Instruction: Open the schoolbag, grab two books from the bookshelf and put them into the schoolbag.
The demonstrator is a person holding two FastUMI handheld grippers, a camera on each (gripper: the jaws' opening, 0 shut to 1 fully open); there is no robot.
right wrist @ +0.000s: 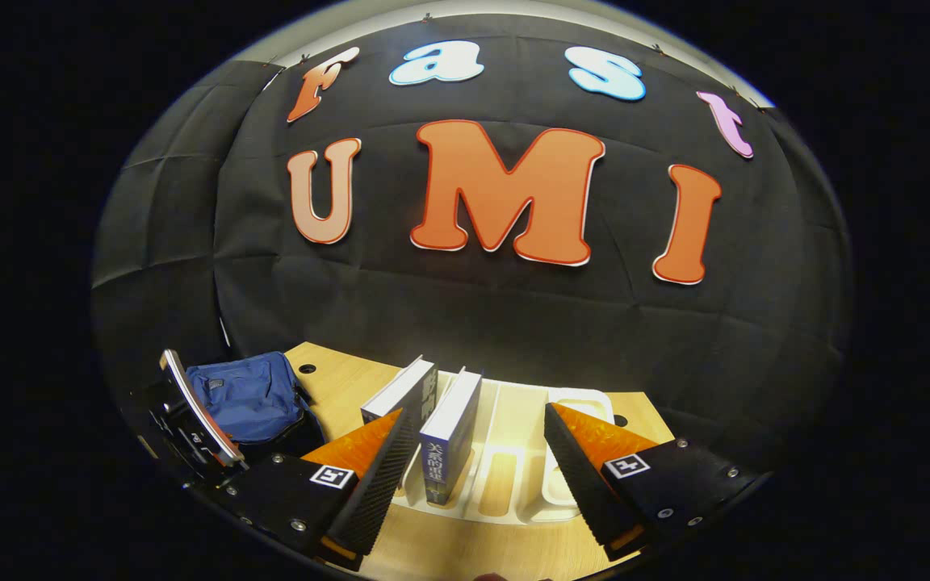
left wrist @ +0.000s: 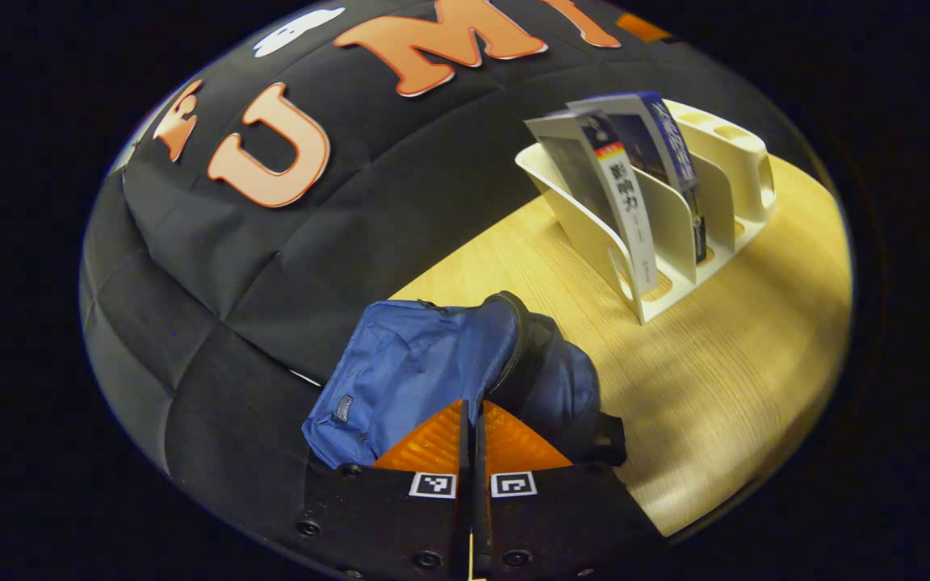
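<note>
The table carries the schoolbag far left and the bookshelf near my right gripper, spread wide around two upright books (reaching). My left gripper pinches the bag's zipper edge.

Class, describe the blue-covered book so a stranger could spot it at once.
Find the wooden table, then the cream bookshelf on it. Two books lean in its slots; the blue-covered book is beside the white-covered book, on the side away from the schoolbag.
</note>
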